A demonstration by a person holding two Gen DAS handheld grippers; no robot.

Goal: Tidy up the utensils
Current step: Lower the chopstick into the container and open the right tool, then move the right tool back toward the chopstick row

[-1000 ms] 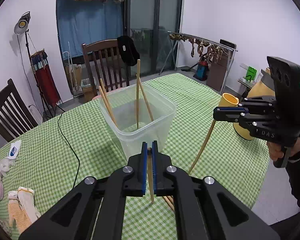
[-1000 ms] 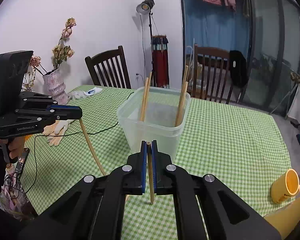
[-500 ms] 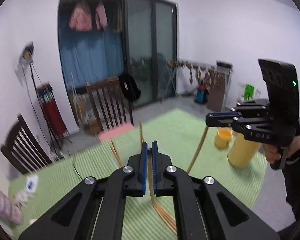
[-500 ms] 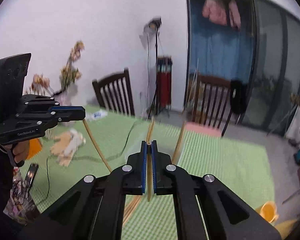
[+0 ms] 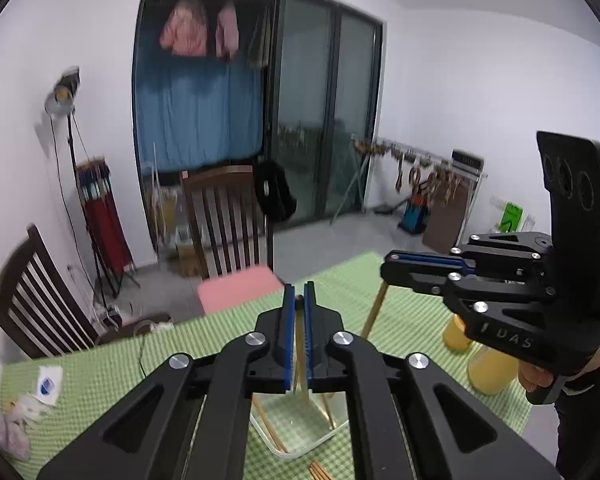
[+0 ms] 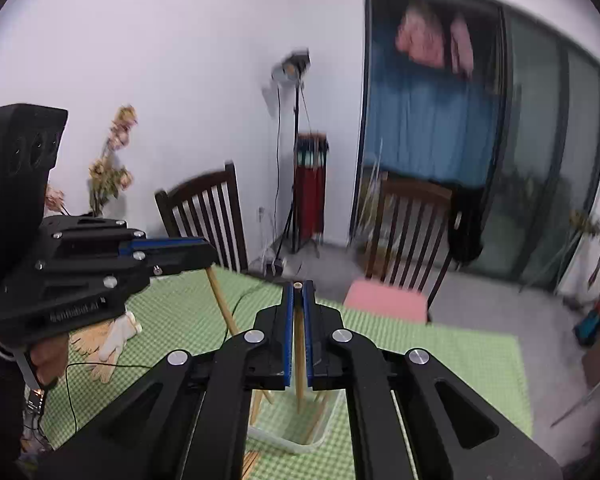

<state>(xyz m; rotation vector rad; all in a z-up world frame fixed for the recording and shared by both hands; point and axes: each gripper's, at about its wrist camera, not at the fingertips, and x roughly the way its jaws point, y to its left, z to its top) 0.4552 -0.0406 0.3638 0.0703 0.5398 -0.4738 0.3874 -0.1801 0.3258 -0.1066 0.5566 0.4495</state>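
Note:
In the left wrist view my left gripper (image 5: pixel 299 294) is shut on a wooden chopstick (image 5: pixel 299 332) that hangs down between its blue pads. Below it stands the clear plastic container (image 5: pixel 300 438) with several chopsticks leaning inside. To the right, my right gripper (image 5: pixel 386 270) is shut on its own chopstick (image 5: pixel 374 312), which slants down. In the right wrist view, the right gripper (image 6: pixel 298 292) clamps a chopstick (image 6: pixel 299 352) above the container (image 6: pixel 296 442). At the left of that view the left gripper (image 6: pixel 211 256) holds its chopstick (image 6: pixel 222 304).
The green checked tablecloth (image 5: pixel 100 376) covers the table. A yellow cup (image 5: pixel 456 336) and a yellow bottle (image 5: pixel 490 372) stand at the right. Loose chopsticks (image 5: pixel 320 470) lie by the container. Gloves (image 6: pixel 108 340) and a black cable (image 6: pixel 100 366) lie at the left. Chairs stand behind.
Both grippers have risen with their chopsticks still clamped. The container, level with the fingertips before, now sits low under the fingers, and more of the room shows above the table.

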